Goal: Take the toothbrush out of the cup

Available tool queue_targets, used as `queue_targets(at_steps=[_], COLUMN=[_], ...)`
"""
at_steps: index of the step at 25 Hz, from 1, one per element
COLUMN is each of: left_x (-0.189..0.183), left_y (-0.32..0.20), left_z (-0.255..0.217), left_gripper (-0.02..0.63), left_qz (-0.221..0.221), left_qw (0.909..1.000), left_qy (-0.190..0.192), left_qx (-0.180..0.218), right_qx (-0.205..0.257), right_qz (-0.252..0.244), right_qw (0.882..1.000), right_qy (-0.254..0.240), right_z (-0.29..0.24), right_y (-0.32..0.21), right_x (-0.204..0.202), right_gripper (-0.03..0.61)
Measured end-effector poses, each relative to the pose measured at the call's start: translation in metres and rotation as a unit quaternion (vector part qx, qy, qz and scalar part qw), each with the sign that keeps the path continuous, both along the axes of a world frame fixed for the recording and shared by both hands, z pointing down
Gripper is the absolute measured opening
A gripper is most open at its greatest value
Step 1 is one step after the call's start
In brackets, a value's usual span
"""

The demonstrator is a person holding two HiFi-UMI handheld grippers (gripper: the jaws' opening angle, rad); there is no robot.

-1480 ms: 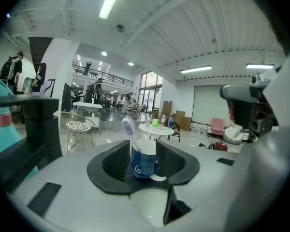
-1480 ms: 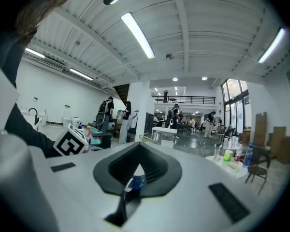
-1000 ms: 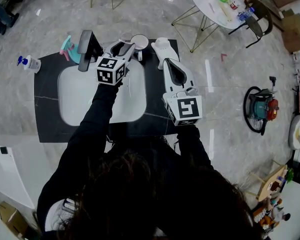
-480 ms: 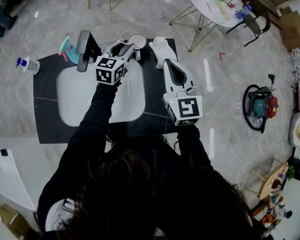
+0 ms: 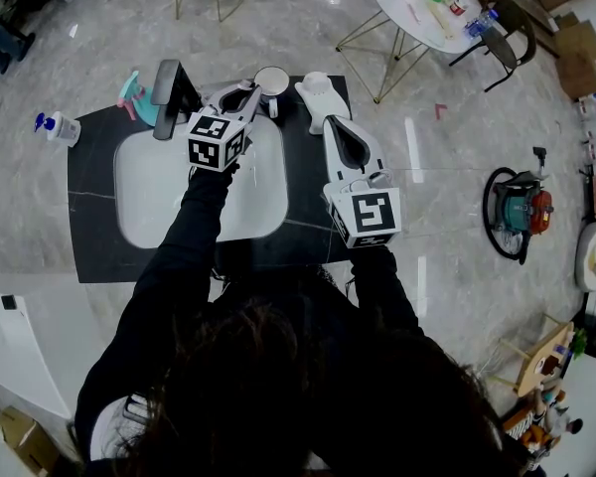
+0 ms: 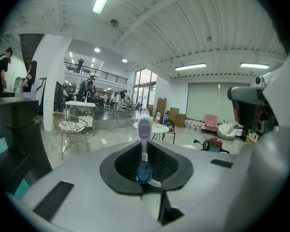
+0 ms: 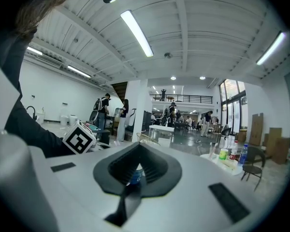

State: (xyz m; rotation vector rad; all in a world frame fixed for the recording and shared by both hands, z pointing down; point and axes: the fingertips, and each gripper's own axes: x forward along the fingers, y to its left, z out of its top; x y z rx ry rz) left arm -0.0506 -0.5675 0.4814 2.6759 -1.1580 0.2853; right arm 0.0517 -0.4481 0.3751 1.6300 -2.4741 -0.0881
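A toothbrush [image 6: 144, 129] with a purple head stands upright between the jaws of my left gripper [image 6: 145, 164]. The jaws are closing, and their pads press on its handle. In the head view the left gripper [image 5: 250, 93] reaches to the rim of a white cup [image 5: 273, 79] at the back of the black counter [image 5: 89, 182]. My right gripper [image 5: 316, 91] lies to the right of the cup, shut, with nothing in it. In its own view the right gripper [image 7: 134, 174] shows its pads together.
A white basin [image 5: 159, 197] is set into the counter, with a black faucet [image 5: 169, 95] behind it. A teal object [image 5: 137, 97] and a soap bottle [image 5: 58, 127] are at the back left. A round table [image 5: 427, 13] and a wire chair stand beyond.
The left gripper's jaws have come together from wide open onto the toothbrush. Neither hand has shifted noticeably.
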Motion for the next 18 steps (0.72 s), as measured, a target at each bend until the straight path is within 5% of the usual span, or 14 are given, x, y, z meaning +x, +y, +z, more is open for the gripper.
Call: queue_targets(at_steps=[18], left_x=[-0.014], left_y=[0.05], left_z=[-0.083], left_gripper=[0.038], left_qz=[0.015], left_qw=[0.9967], left_qy=[0.016], left_qx=[0.079], right_qx=[0.01], right_qz=[-0.031], right_qw=[0.999], right_qy=[-0.005], right_z=[-0.007], right_y=[0.017], right_x=[-0.021], right_gripper=[0.005])
